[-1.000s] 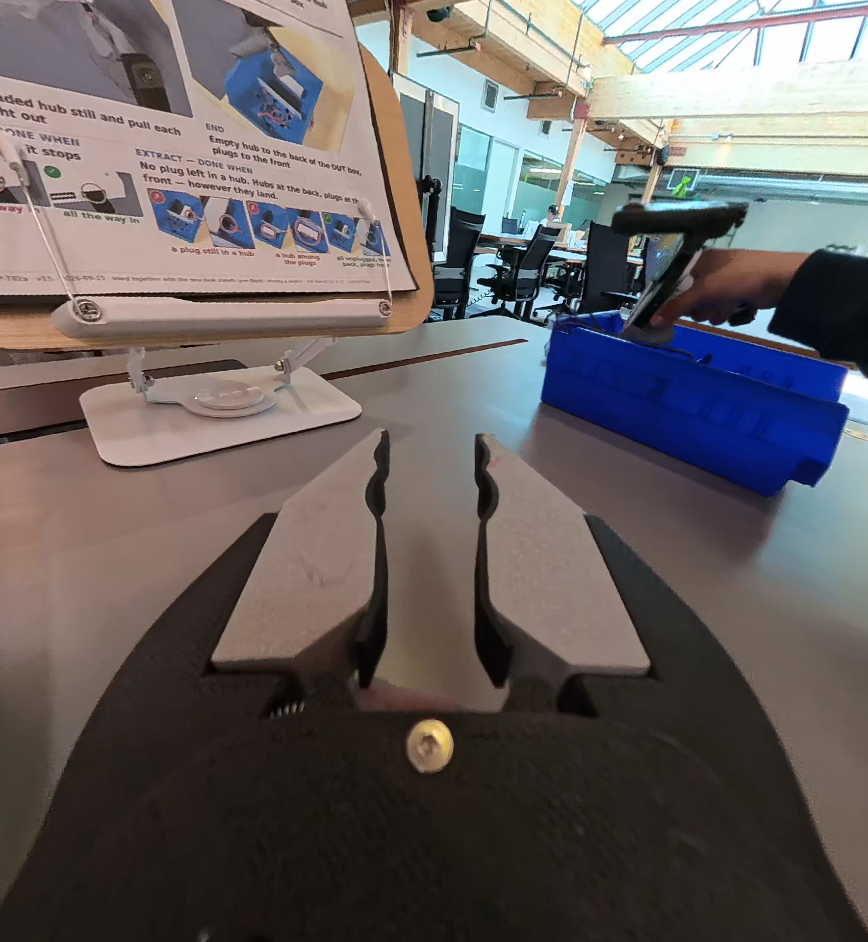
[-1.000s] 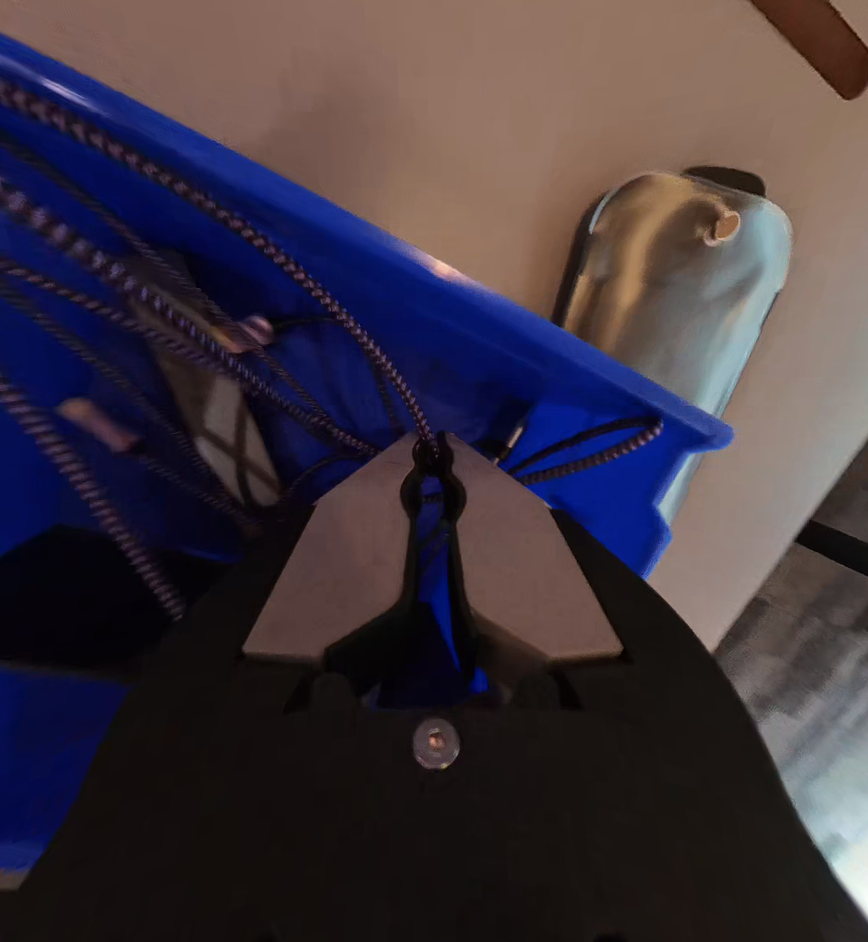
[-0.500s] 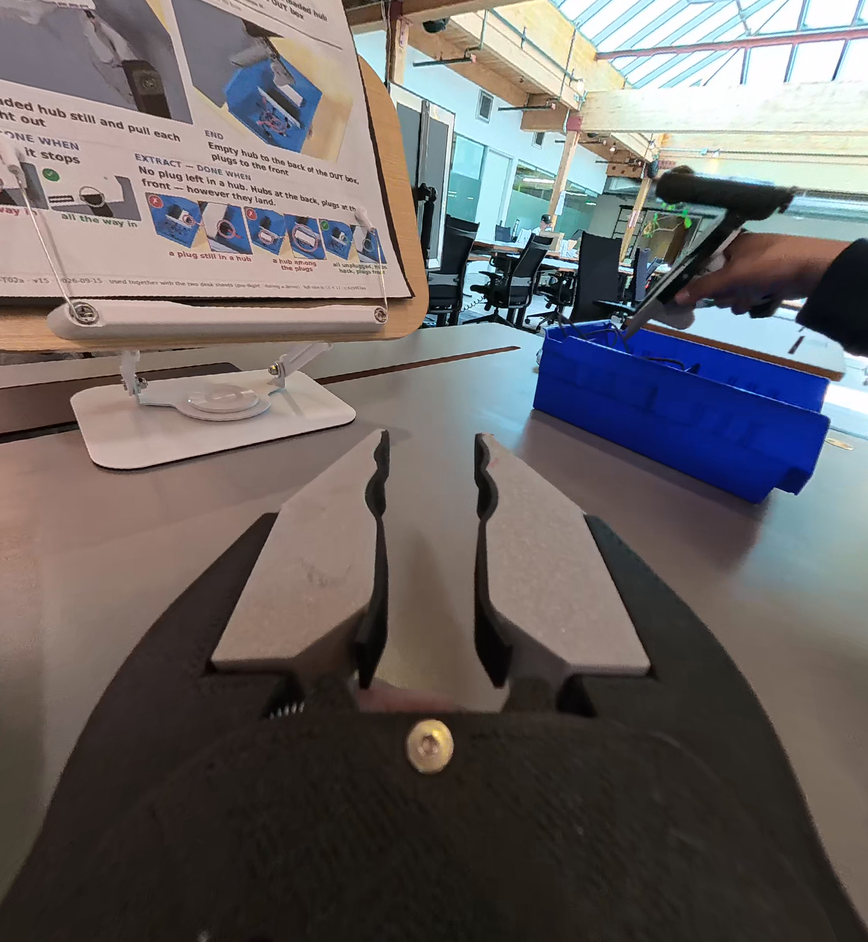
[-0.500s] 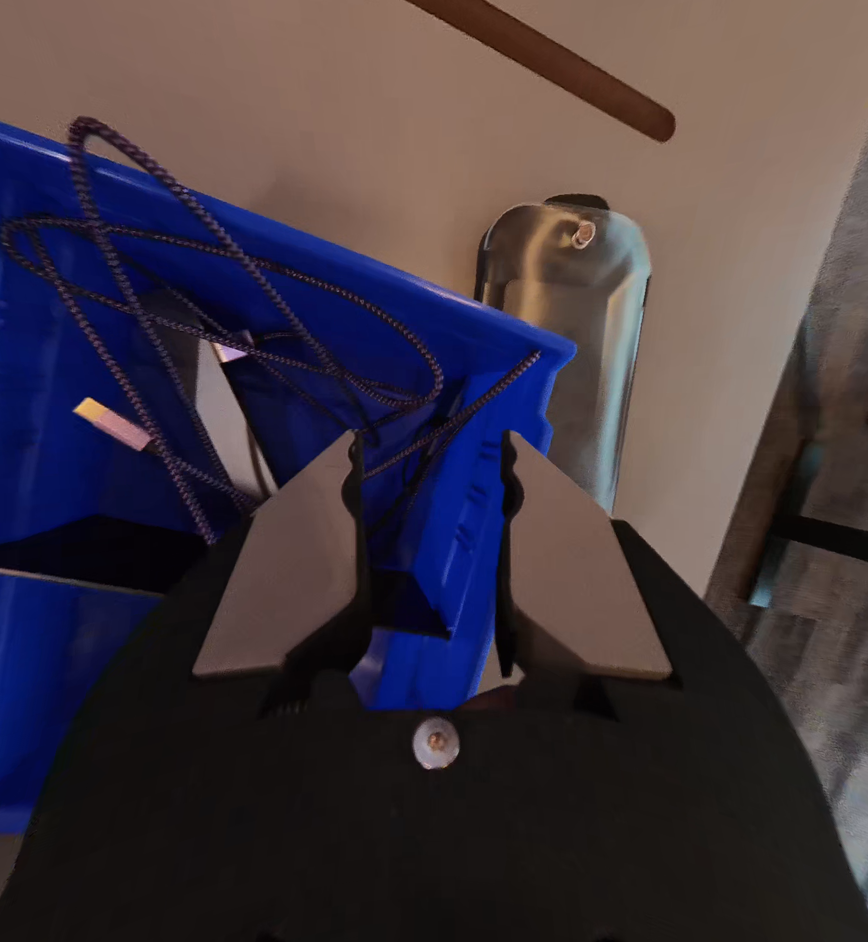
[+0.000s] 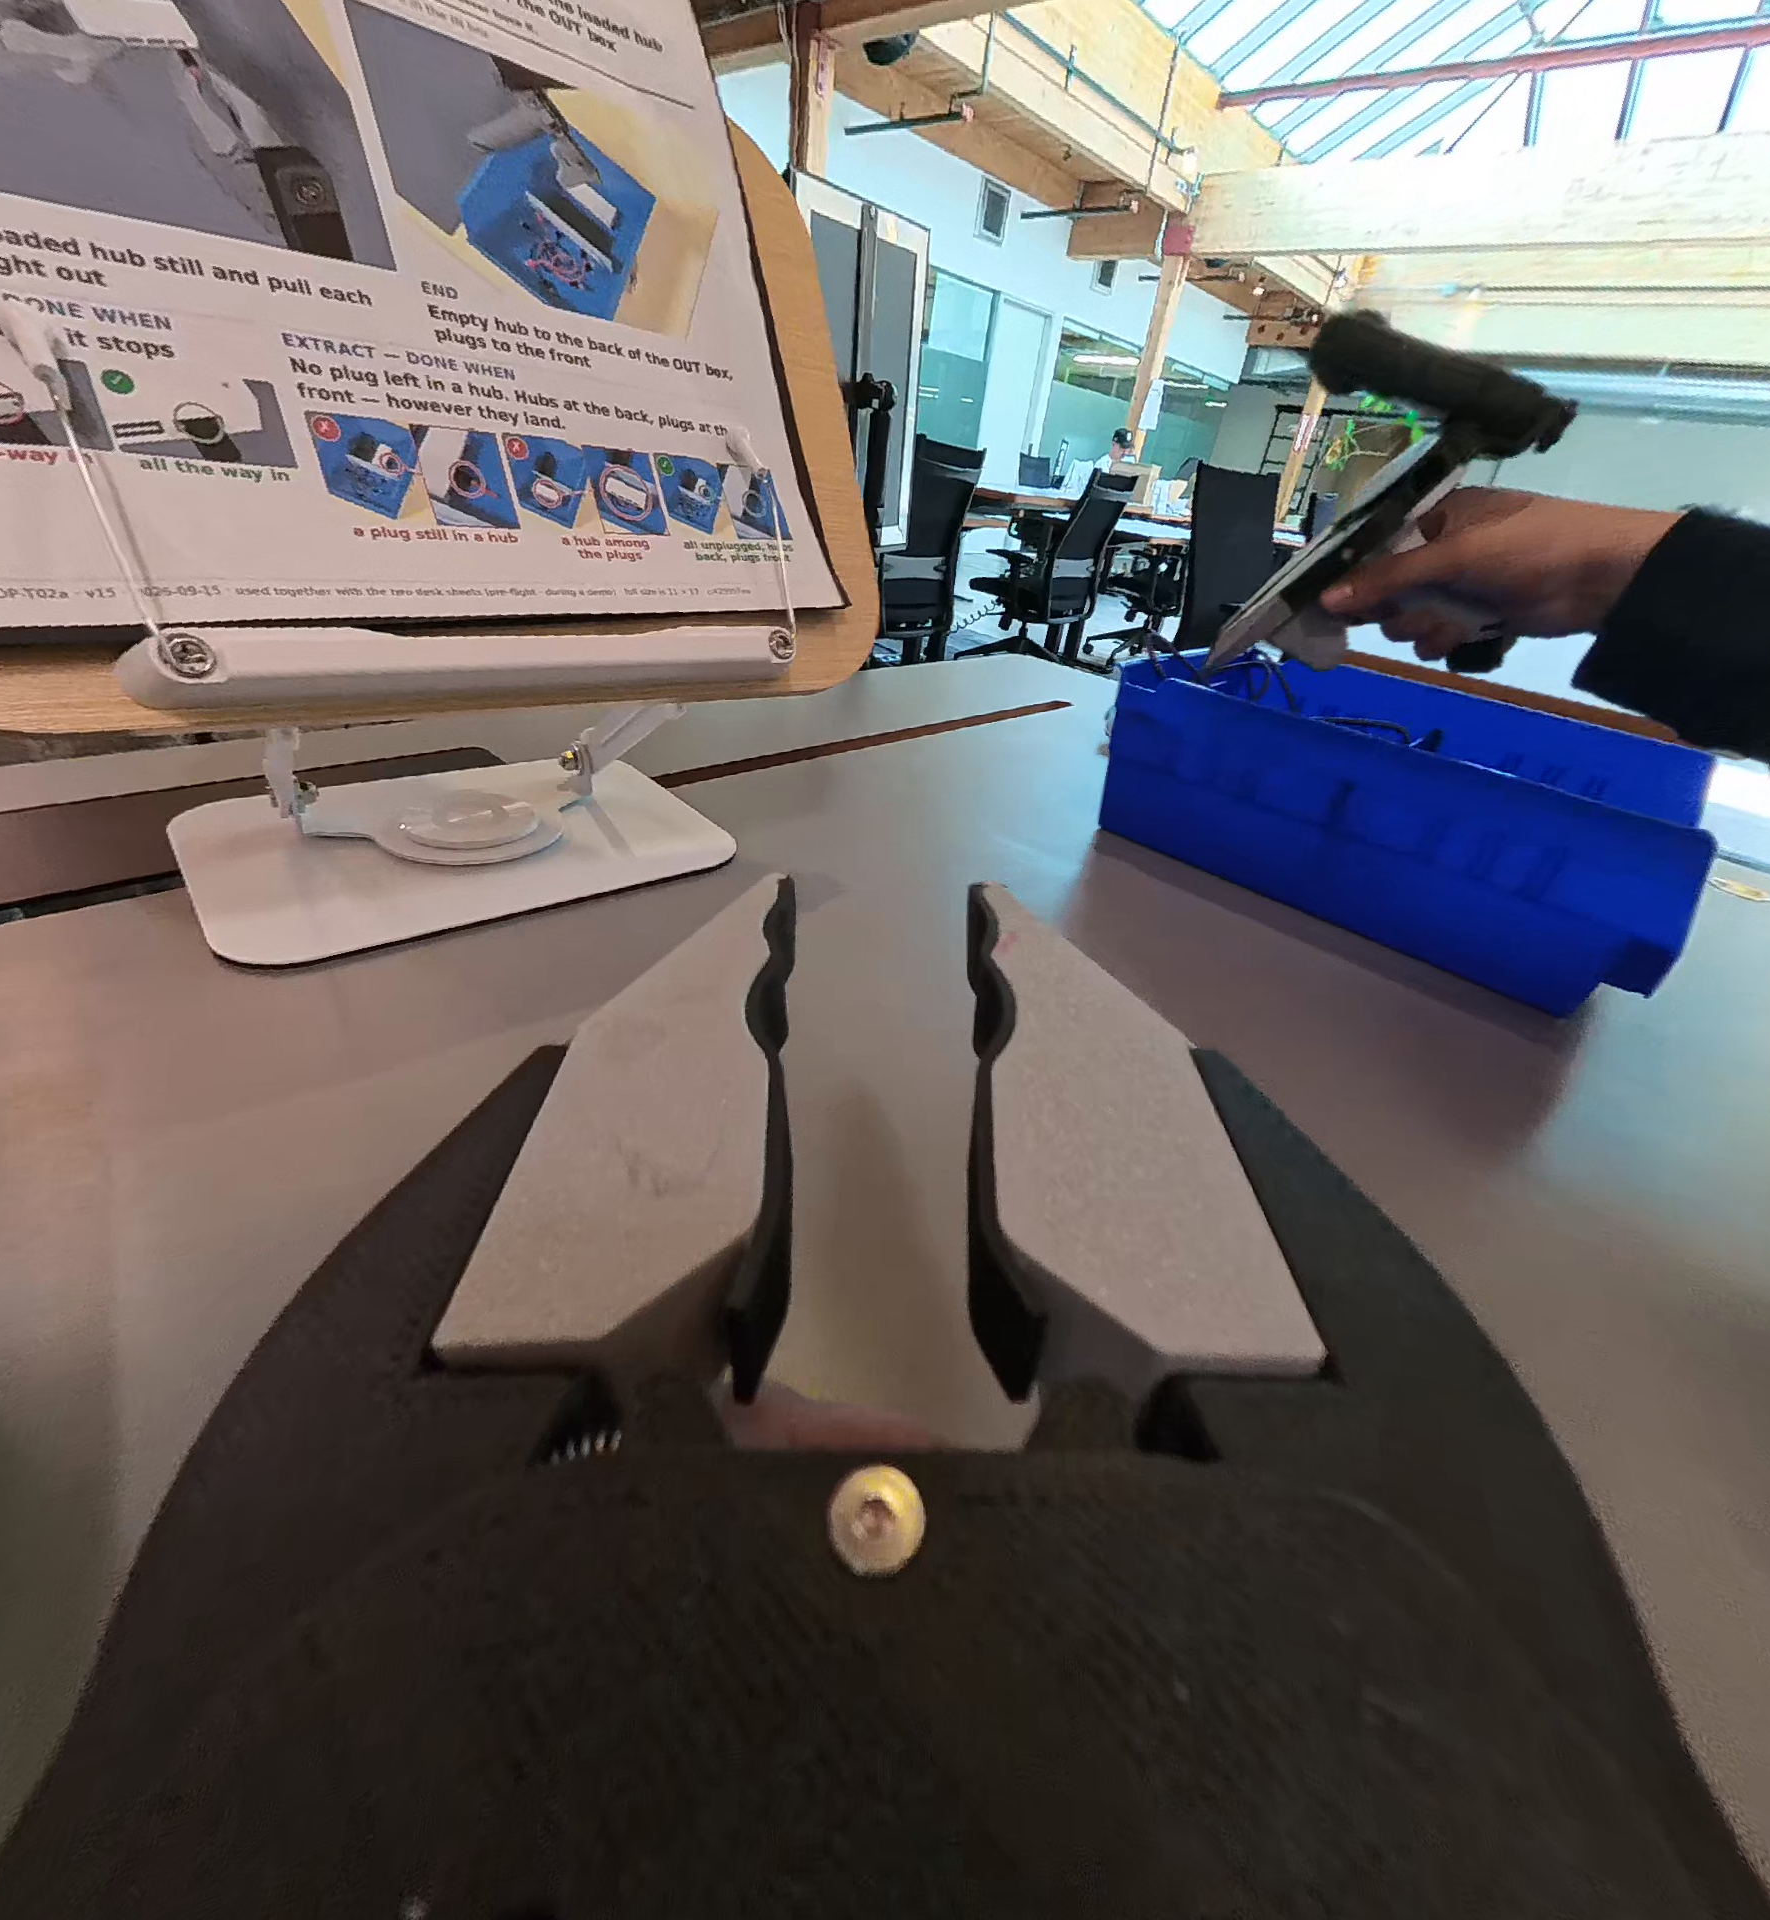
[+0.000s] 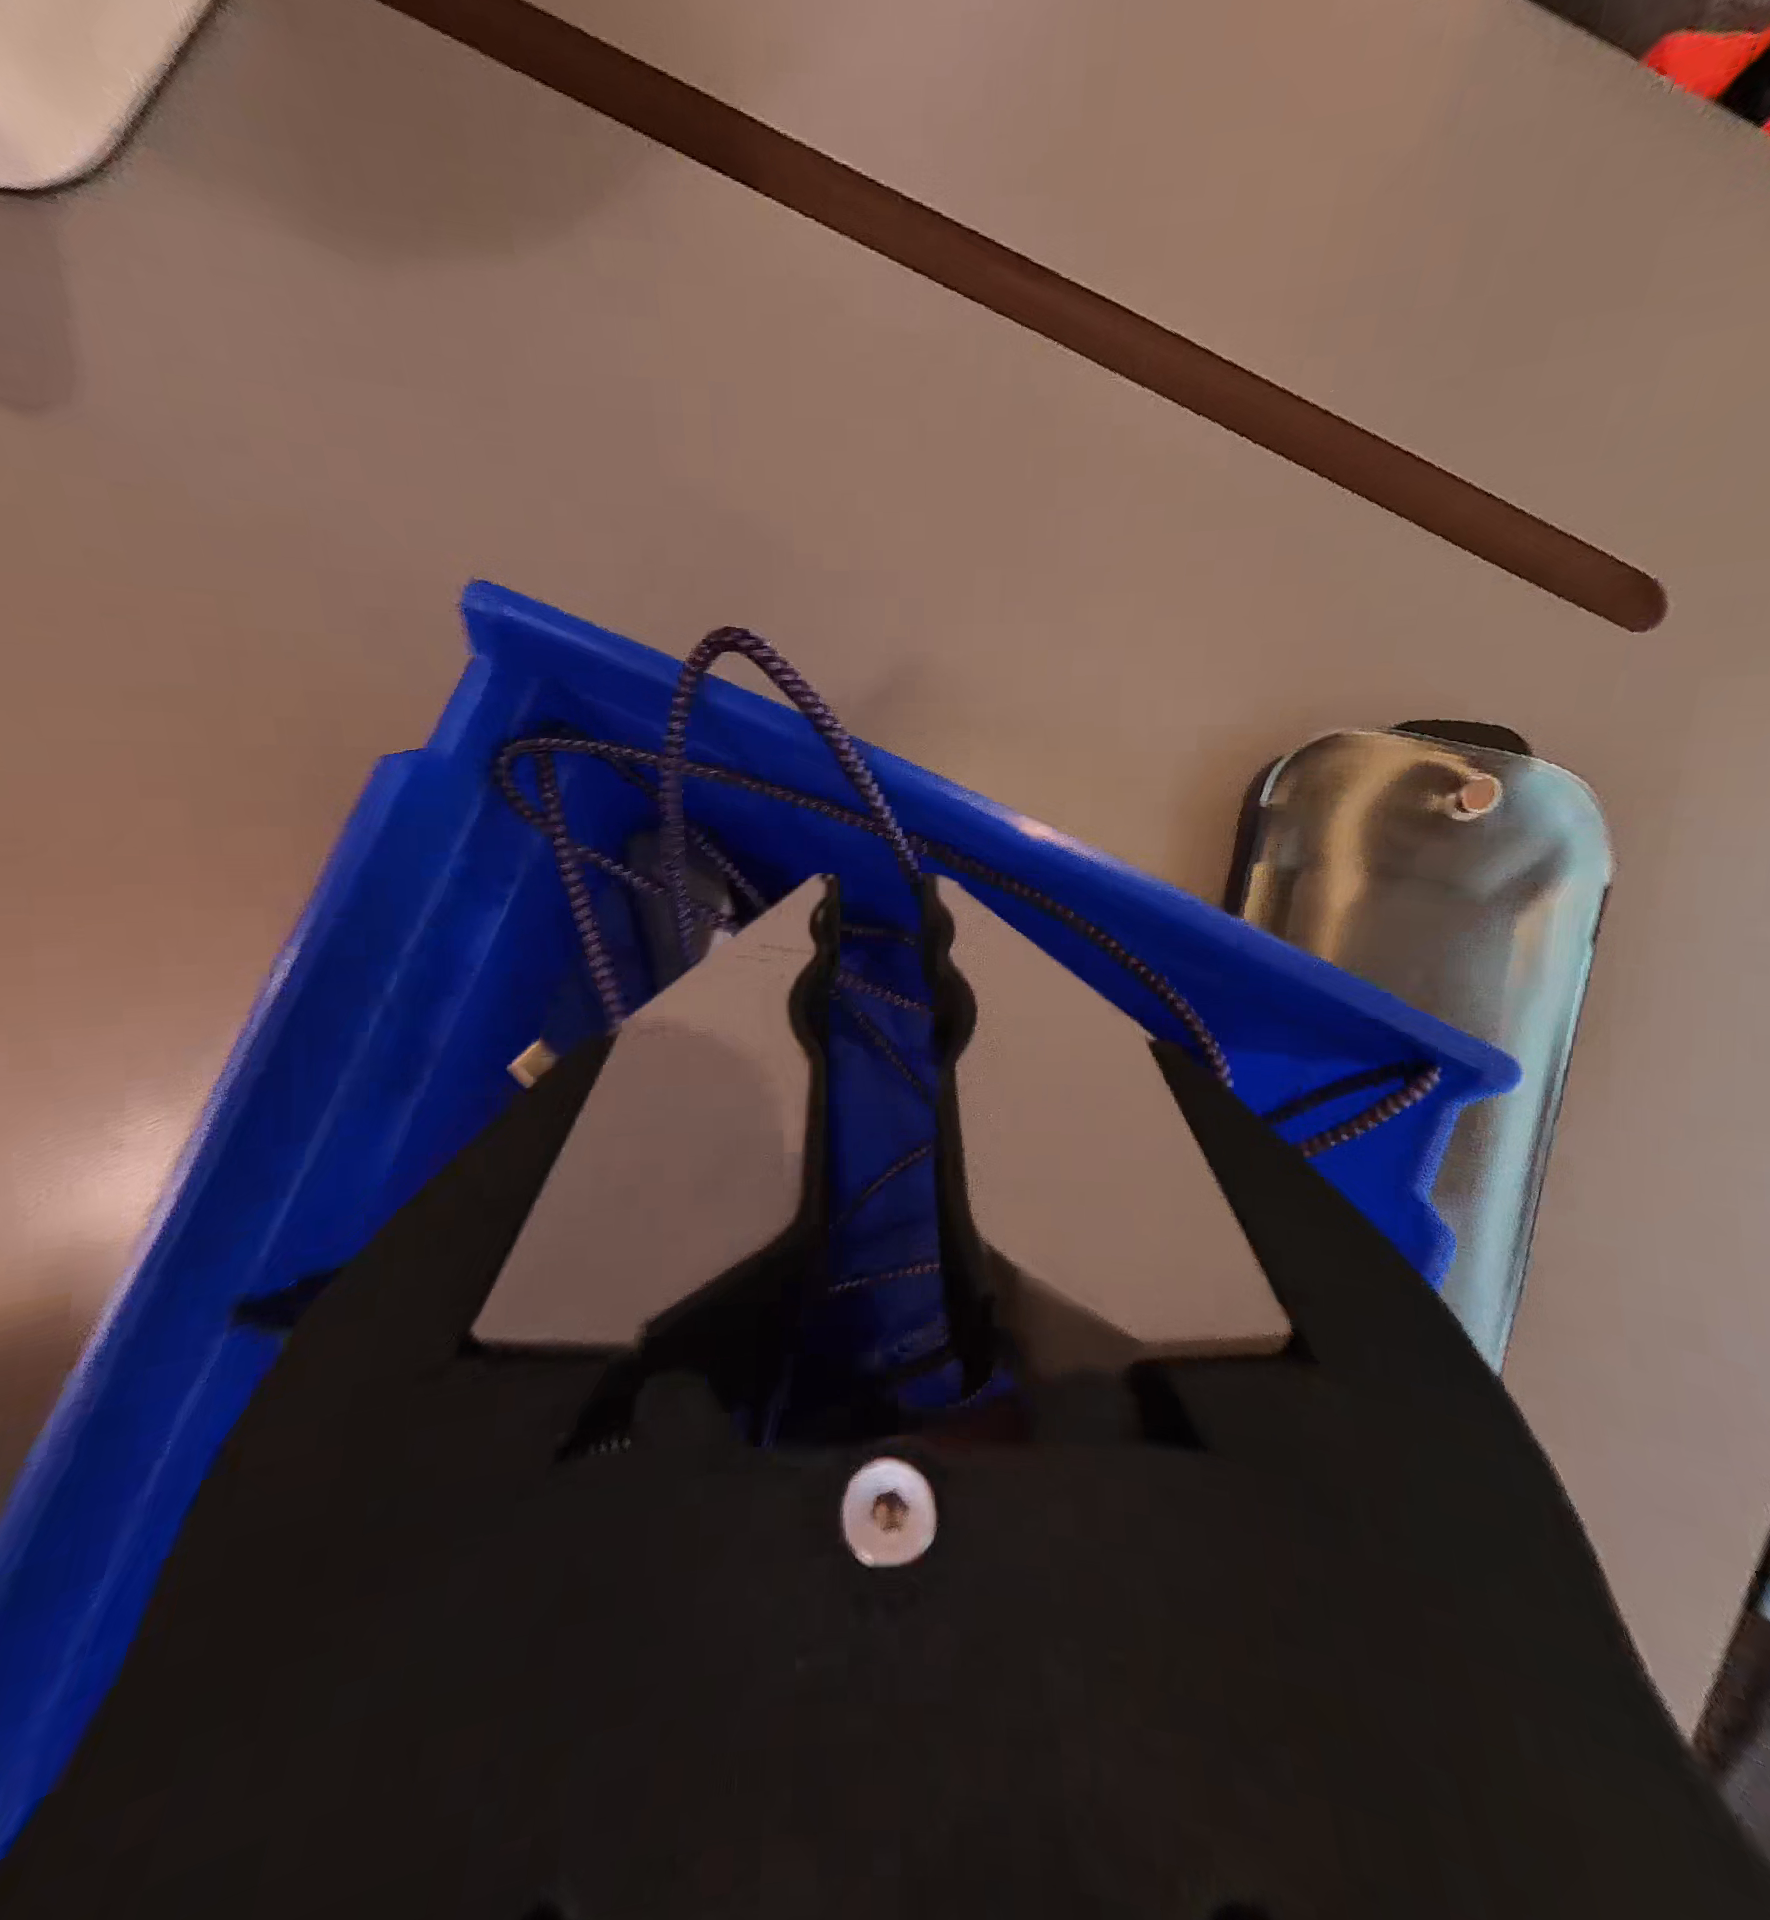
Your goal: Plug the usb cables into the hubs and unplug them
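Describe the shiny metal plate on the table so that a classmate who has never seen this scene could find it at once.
Start at the grey table and find the blue bin holding braided cables. Just beyond the bin's far corner, past its rim, a metal plate lies flat on the tabletop. It alone is silver, mirror-bright and rounded at the corners, with a small hole near one end.

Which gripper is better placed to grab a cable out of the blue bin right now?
Right. The right gripper hangs over the blue bin, open, tips at the braided cables. The left gripper is open over bare table, apart from the bin.
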Action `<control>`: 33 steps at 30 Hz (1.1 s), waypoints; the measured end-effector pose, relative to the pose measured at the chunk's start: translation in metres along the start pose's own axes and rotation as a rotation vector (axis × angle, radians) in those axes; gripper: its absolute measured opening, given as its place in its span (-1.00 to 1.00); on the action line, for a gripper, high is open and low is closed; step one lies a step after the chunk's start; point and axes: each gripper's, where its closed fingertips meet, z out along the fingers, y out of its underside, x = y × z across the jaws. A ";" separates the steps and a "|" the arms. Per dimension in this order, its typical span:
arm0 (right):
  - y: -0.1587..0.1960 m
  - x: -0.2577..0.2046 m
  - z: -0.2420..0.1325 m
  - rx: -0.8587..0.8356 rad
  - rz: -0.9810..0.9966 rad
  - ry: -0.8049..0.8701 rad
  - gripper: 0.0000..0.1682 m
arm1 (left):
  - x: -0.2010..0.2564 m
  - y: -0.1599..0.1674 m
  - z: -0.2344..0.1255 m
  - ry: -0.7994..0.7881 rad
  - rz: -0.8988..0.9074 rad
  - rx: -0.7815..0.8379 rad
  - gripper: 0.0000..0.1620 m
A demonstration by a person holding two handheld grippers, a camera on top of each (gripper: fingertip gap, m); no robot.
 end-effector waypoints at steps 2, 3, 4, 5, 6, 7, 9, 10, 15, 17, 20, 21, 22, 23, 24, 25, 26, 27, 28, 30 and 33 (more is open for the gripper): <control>0.005 0.009 0.012 -0.030 -0.016 0.071 -0.89 | -0.005 0.000 -0.001 -0.009 -0.019 0.002 -0.63; 0.010 0.010 0.017 -0.053 -0.029 0.081 -0.93 | -0.006 -0.001 -0.001 -0.008 -0.032 0.005 -0.64; 0.016 0.008 0.021 -0.083 -0.041 0.076 -0.93 | -0.006 -0.001 -0.001 -0.004 -0.044 0.008 -0.63; 0.024 0.008 0.025 -0.115 -0.046 0.076 -0.93 | -0.005 -0.002 -0.001 0.001 -0.053 0.012 -0.64; 0.032 0.009 0.029 -0.146 -0.049 0.085 -0.92 | -0.004 -0.003 -0.001 0.007 -0.056 0.014 -0.63; 0.039 0.010 0.031 -0.173 -0.053 0.090 -0.93 | -0.002 -0.004 -0.001 0.011 -0.053 0.016 -0.64; 0.048 0.009 0.034 -0.198 -0.044 0.080 -0.92 | 0.001 -0.004 -0.001 0.014 -0.034 0.016 -0.63; 0.050 0.010 0.034 -0.198 -0.034 0.076 -0.92 | 0.002 -0.004 -0.001 0.015 -0.025 0.015 -0.63; 0.058 0.016 0.024 -0.210 -0.011 0.098 -0.77 | 0.001 -0.002 0.000 0.008 -0.011 0.004 -0.63; 0.049 0.020 0.008 -0.153 0.015 0.125 -0.70 | -0.001 -0.001 0.000 0.003 -0.014 0.001 -0.63; 0.026 0.025 -0.029 -0.004 0.070 0.169 -0.55 | -0.003 0.000 0.000 -0.001 -0.015 -0.002 -0.63; 0.017 0.025 -0.044 0.052 0.084 0.183 -0.47 | -0.003 0.000 0.000 -0.001 -0.015 -0.003 -0.63; 0.007 0.023 -0.060 0.117 0.098 0.190 -0.40 | -0.003 0.001 0.000 -0.001 -0.012 -0.004 -0.63; -0.003 0.018 -0.075 0.182 0.111 0.183 -0.37 | -0.003 0.001 0.000 -0.001 -0.011 -0.005 -0.63; -0.013 0.008 -0.090 0.246 0.121 0.156 -0.35 | -0.003 0.002 0.001 -0.001 -0.009 -0.007 -0.63; -0.024 -0.008 -0.103 0.311 0.123 0.107 -0.33 | -0.002 0.002 0.001 0.000 -0.010 -0.011 -0.63; -0.035 -0.029 -0.116 0.373 0.116 0.042 -0.29 | -0.002 0.004 0.002 0.002 -0.011 -0.016 -0.63; -0.044 -0.053 -0.126 0.427 0.103 -0.027 -0.23 | -0.002 0.004 0.002 0.004 -0.012 -0.020 -0.63; -0.052 -0.080 -0.135 0.473 0.084 -0.097 -0.17 | -0.002 0.005 0.002 0.004 -0.012 -0.023 -0.63; -0.063 -0.141 -0.149 0.547 0.031 -0.250 -0.12 | -0.003 0.008 0.003 -0.003 -0.008 -0.030 -0.63; -0.065 -0.239 -0.148 0.600 -0.069 -0.471 -0.06 | -0.006 0.012 0.004 -0.014 -0.008 -0.049 -0.62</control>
